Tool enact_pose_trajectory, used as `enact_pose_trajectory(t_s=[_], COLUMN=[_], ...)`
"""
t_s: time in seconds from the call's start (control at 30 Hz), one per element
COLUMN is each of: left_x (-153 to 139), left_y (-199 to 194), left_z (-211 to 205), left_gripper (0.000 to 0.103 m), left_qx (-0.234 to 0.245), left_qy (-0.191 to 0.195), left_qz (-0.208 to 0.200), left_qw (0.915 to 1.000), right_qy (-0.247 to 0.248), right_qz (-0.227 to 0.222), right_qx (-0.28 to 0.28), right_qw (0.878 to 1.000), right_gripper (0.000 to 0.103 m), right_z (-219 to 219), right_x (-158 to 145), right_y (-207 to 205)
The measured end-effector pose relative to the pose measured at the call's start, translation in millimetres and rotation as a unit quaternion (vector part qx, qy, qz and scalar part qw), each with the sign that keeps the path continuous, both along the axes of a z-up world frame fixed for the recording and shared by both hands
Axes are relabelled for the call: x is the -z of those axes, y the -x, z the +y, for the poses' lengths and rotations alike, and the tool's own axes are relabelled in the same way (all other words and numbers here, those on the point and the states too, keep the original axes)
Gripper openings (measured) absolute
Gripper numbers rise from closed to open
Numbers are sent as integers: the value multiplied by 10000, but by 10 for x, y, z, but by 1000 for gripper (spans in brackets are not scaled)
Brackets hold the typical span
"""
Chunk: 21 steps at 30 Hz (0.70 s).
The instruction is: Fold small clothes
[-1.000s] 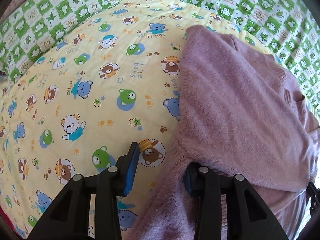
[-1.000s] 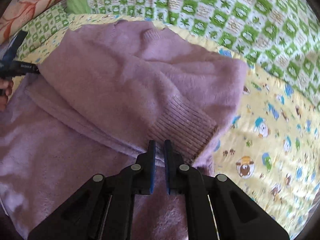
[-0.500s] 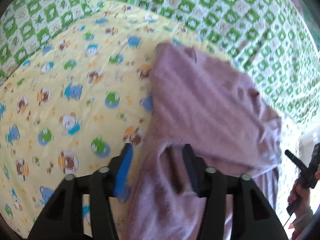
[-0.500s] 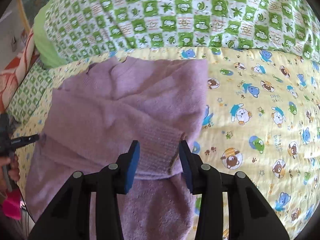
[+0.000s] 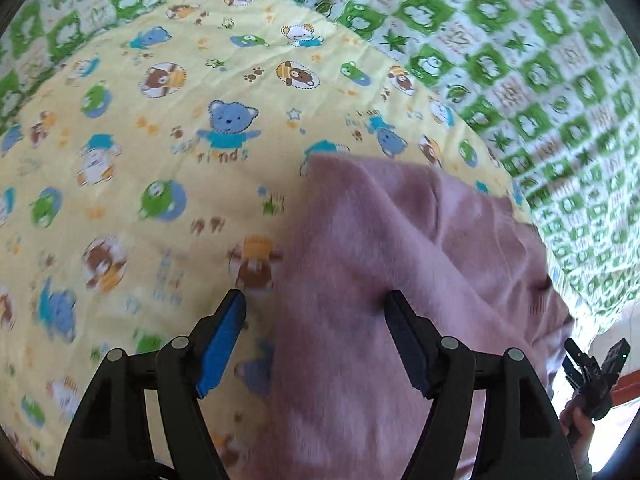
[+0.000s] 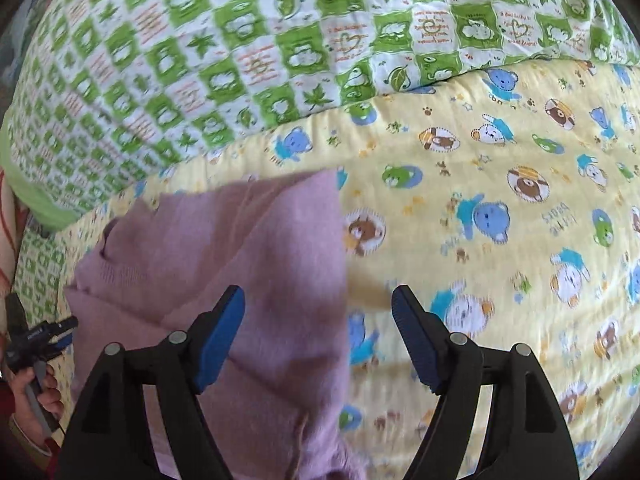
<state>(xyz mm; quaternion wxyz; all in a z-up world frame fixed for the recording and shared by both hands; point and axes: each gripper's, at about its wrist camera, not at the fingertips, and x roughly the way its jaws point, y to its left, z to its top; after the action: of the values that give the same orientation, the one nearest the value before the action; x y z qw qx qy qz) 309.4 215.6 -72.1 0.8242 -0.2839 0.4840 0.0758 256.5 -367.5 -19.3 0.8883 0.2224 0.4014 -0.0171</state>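
Note:
A mauve knitted sweater (image 5: 400, 272) lies partly folded on a yellow bear-print quilt (image 5: 140, 160). My left gripper (image 5: 316, 304) is open, above the sweater's left edge, holding nothing. In the right wrist view the sweater (image 6: 240, 248) lies lower left on the quilt (image 6: 500, 220). My right gripper (image 6: 318, 300) is open and empty, straddling the sweater's right edge. Each gripper shows small at the other view's edge, the right one (image 5: 596, 372) and the left one (image 6: 36, 340).
A green and white checked blanket (image 6: 280, 48) lies bunched along the far side of the quilt; it also shows in the left wrist view (image 5: 520, 60). An orange-patterned cloth (image 6: 10, 220) lies at the far left edge.
My right gripper has opened and let go of the sweater's cuff. Both grippers have pulled back and up from the sweater and now stand wide open.

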Motion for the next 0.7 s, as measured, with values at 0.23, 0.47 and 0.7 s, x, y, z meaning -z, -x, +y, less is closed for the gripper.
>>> enact_pose_trajectory(t_s=[0.23, 0.47, 0.7], left_x=[-51, -48, -217], left_y=[-135, -125, 483], left_z=[-128, -204, -220], left_gripper=[19, 25, 47], left_qx=[147, 142, 253], left_qy=[-197, -543, -555], left_qz=[-272, -146, -181], left_qw=[9993, 9983, 9980], right_qy=[-365, 264, -182], right_qz=[-18, 92, -319], right_qx=[-246, 31, 179], right_qw=[9990, 9996, 9992], right_gripper=[9, 11, 58], right_z=[-75, -84, -68], right_x=[67, 60, -253], right_y=[-383, -357, 39])
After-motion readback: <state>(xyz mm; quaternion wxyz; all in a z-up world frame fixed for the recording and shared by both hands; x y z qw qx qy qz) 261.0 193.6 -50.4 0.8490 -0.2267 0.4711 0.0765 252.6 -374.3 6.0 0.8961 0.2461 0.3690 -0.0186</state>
